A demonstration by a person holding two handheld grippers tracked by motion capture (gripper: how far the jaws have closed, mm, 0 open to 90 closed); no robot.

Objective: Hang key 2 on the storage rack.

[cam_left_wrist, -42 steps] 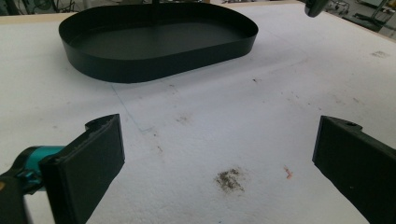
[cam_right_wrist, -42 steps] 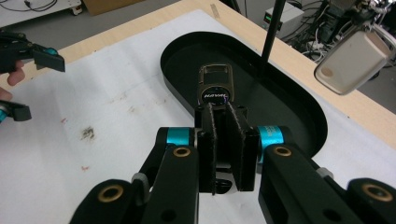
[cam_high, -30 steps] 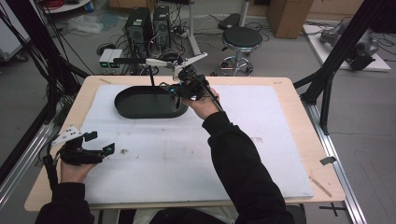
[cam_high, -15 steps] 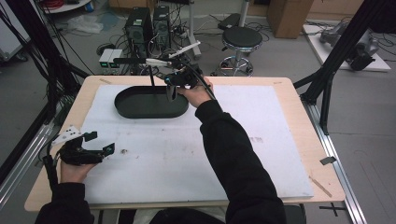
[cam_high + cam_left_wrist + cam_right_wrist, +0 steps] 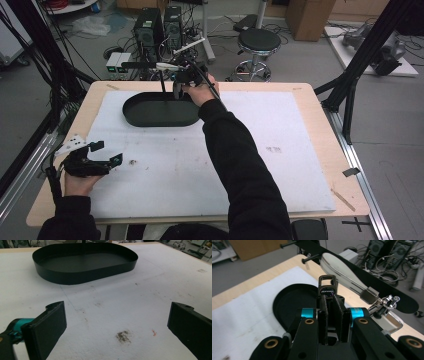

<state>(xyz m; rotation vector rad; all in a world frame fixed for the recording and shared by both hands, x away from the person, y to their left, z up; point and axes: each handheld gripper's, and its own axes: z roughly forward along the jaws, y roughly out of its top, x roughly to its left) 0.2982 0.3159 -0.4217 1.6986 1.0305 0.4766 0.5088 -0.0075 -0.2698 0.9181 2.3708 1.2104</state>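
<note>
Right arm stretched to far edge of worktop (image 5: 300, 150) — right tongs (image 5: 186, 80) above far rim of tray (image 5: 160, 111), clamped on small black clip (image 5: 327, 290) with metal loop. Beyond it a white paddle (image 5: 342, 272) lies on a black bar. Left hand at near-left corner, left tongs (image 5: 107, 152) wide apart, nothing between, pointing toward tray. White mat between tray and near edge bare — a few smudges only.
</note>
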